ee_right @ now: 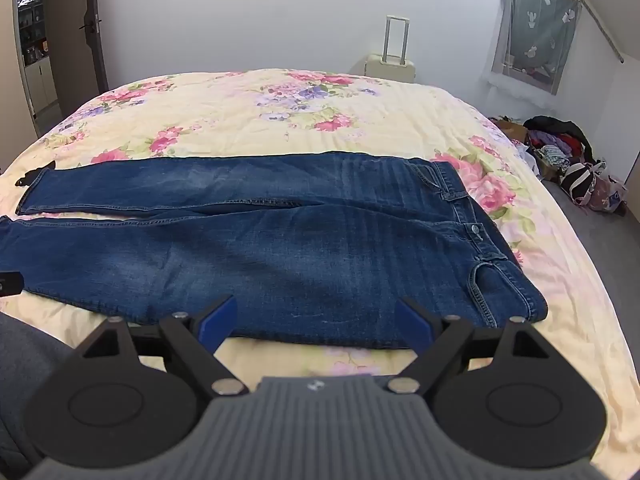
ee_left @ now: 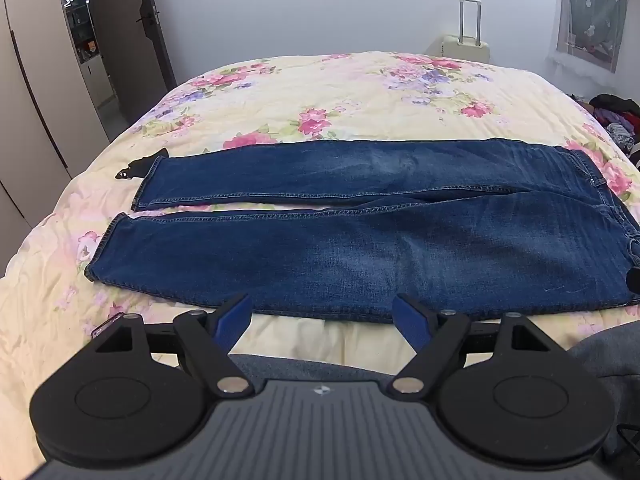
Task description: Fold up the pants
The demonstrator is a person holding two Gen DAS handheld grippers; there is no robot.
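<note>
Jeans (ee_left: 360, 240) flat along bed's near edge (ee_left: 320, 344). Left tool (ee_left: 322, 316), right tool (ee_right: 316, 316) both wide, empty. Pinch near leg's outer seam, fold onto far leg.

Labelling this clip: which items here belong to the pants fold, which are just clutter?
Job:
- dark blue denim jeans, flat on the floral quilted bedspread
- left gripper, open
- right gripper, open

Clutter:
- cream hard-shell suitcase
- heap of clothes and bags on the floor
- small black item by the leg hem
</note>
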